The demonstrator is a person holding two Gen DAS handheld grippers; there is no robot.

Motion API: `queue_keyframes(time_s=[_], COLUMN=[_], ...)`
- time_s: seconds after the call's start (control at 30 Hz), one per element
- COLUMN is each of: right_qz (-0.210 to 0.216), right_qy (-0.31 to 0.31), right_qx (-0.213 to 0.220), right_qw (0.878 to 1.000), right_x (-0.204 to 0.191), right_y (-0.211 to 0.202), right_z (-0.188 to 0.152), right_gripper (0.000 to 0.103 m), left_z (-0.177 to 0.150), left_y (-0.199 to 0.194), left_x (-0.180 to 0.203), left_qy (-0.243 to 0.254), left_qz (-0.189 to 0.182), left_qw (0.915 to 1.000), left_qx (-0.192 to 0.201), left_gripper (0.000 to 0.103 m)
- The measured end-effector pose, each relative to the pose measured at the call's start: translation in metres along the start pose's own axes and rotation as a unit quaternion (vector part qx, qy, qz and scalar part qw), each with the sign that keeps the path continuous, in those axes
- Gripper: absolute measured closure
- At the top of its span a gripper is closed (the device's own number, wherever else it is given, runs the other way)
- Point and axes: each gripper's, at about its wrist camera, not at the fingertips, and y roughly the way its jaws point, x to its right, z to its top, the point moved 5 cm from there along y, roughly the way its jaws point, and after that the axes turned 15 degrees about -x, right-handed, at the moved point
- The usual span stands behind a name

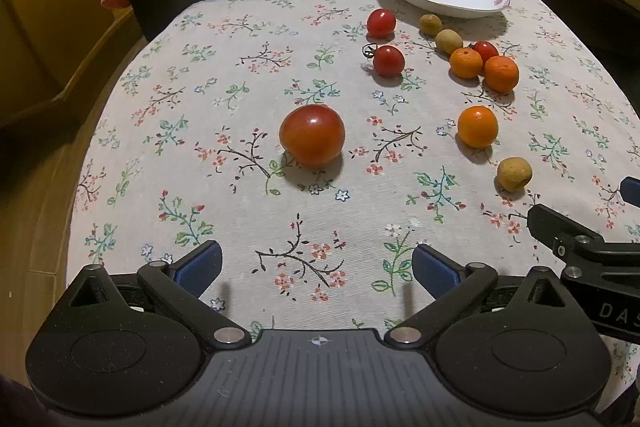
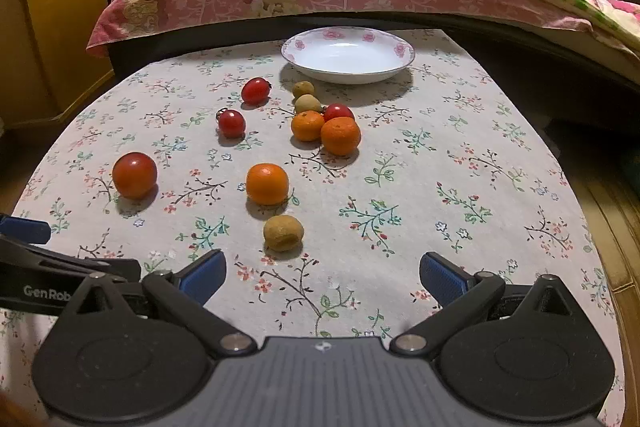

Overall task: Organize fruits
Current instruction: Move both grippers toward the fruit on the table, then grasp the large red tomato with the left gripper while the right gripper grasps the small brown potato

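Floral-cloth tabletop: fruits scattered loose, none yet in the white plate beyond; left hand-held gripper and right hand-held gripper spread, empty, apparently poised for sorting.

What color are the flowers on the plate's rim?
Pink flowers on the white plate; clearest in the right wrist view.

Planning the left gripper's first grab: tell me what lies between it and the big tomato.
Nothing but bare floral tablecloth lies between the left gripper and the big tomato, as the left wrist view shows.
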Motion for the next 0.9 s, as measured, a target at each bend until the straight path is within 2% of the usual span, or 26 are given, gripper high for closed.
queue_keyframes(time_s=[0.33,0.57,0.63,0.7,0.73,0.8,0.9], right_qz=[0.014,0.030,0.038,0.044,0.047,0.053,0.056], right_qy=[-0.029,-0.069,-0.079,-0.082,-0.082,-0.080,-0.077], right_qx=[0.012,0.021,0.021,0.010,0.004,-0.009,-0.030], right_qw=[0.999,0.997,0.996,0.996,0.996,0.995,0.995], right_x=[-0.009,-0.016,-0.018,-0.018,-0.018,-0.016,-0.013], right_y=[0.000,0.006,0.009,0.016,0.020,0.028,0.039], right_z=[0.008,0.021,0.025,0.029,0.030,0.031,0.029], right_gripper=[0.005,0.014,0.021,0.037,0.041,0.058,0.069], left_z=[0.002,0.006,0.009,0.013,0.015,0.020,0.026], left_y=[0.001,-0.001,-0.002,-0.002,-0.003,-0.003,0.001], left_x=[-0.007,-0.012,-0.013,-0.013,-0.012,-0.009,-0.005], left_qy=[-0.010,-0.004,-0.002,0.003,0.005,0.016,0.037], left_qz=[0.001,0.014,0.015,0.013,0.015,0.027,0.042], left_qw=[1.0000,0.9997,0.9996,0.9994,0.9992,0.9983,0.9969], left_qx=[0.001,0.018,0.024,0.032,0.038,0.050,0.056], left_gripper=[0.001,0.001,0.001,0.001,0.001,0.002,0.007])
